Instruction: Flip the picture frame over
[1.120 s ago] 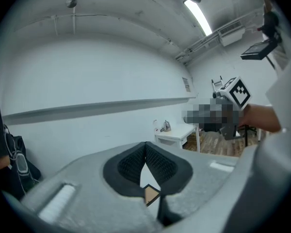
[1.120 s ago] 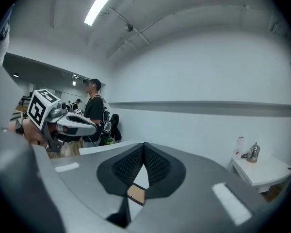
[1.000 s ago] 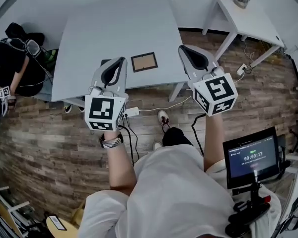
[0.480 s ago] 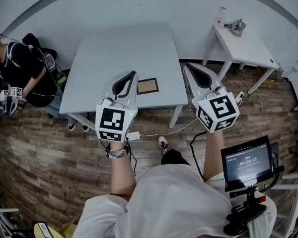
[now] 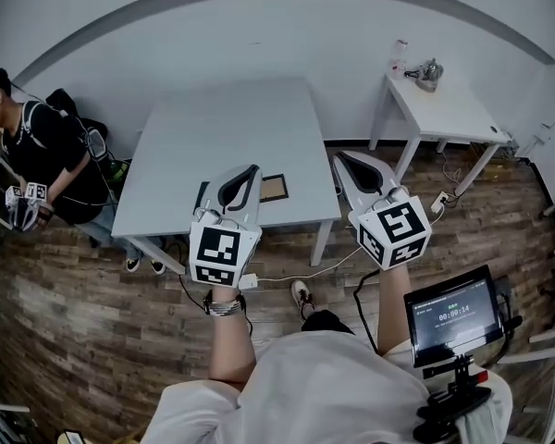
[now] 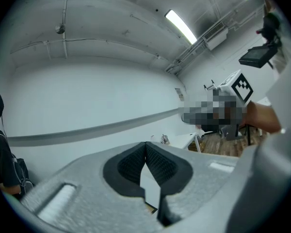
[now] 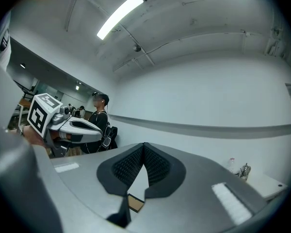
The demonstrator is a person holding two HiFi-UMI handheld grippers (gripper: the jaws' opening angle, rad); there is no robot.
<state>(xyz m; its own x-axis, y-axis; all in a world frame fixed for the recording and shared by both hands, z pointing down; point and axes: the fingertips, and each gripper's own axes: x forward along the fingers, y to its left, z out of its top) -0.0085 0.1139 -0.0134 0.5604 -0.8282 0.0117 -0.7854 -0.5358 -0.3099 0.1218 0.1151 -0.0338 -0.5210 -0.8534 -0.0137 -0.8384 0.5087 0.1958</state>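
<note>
A small dark picture frame (image 5: 274,188) with a brown face lies flat near the front edge of the grey table (image 5: 222,137). My left gripper (image 5: 250,169) hangs in the air just left of the frame, shut and empty. My right gripper (image 5: 338,158) is held up off the table's front right corner, also shut with nothing in it. In the right gripper view a corner of the frame (image 7: 134,203) shows below the closed jaws (image 7: 144,147). The left gripper view has its tips (image 6: 146,144) meeting, and the frame is barely visible under them.
A person in black (image 5: 28,160) sits at the table's left end. A white side table (image 5: 439,109) with a bottle and a metal object stands at the right. A screen on a stand (image 5: 453,314) is at my lower right. Cables lie on the wood floor.
Both grippers rose and drew back from the table, and the view pulled away, so the table and frame look smaller and farther. Both stayed shut.
</note>
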